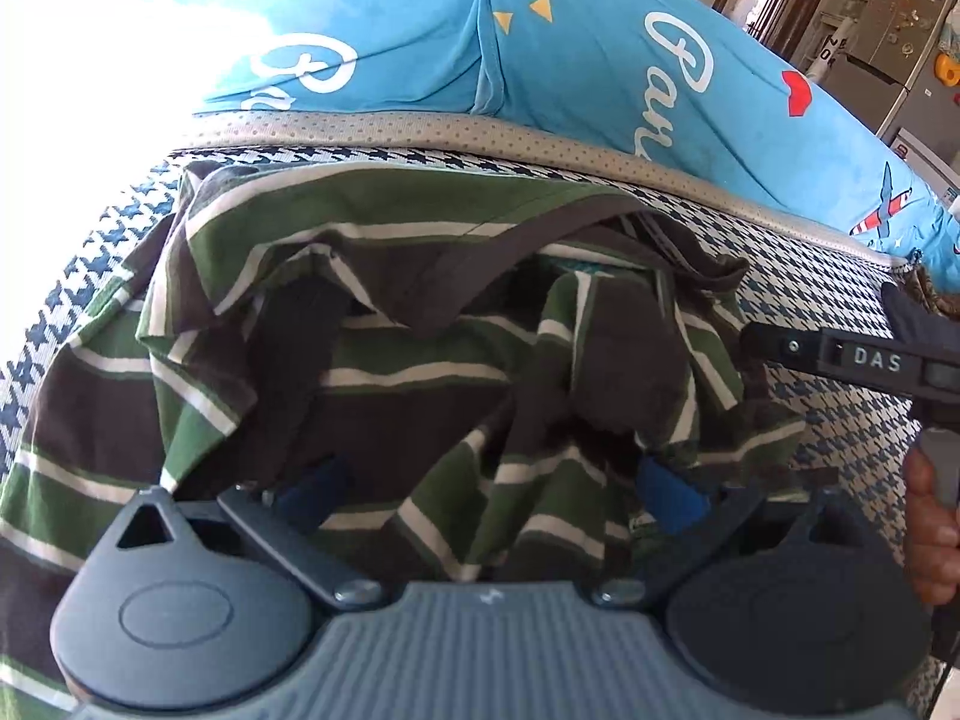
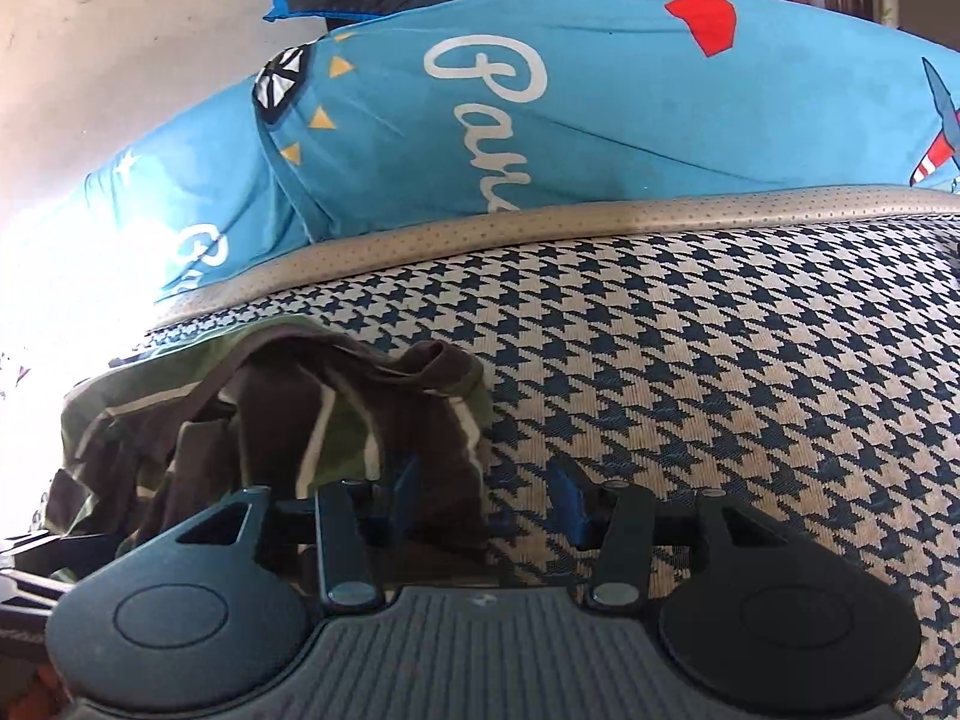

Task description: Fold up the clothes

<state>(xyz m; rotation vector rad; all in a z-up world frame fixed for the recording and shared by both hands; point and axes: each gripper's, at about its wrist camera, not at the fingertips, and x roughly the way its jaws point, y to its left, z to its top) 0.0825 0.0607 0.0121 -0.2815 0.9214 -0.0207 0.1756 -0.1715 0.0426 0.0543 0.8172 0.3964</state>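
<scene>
A green, brown and white striped shirt [image 1: 372, 312] lies crumpled on the houndstooth-patterned surface [image 1: 840, 420]. My left gripper [image 1: 486, 486] is open, its blue-padded fingers wide apart with bunched shirt fabric lying between and over them. My right gripper [image 2: 486, 489] is open at the shirt's right edge [image 2: 300, 396]; a brown fold of the shirt lies against its left finger, its right finger rests over bare surface. The right gripper also shows at the right in the left wrist view [image 1: 852, 360].
A bright blue printed pillow [image 1: 420, 30] [image 2: 540, 120] lies along the far edge of the surface [image 2: 720, 360], behind a beige piped rim. A fridge and doors stand at the far right in the left wrist view.
</scene>
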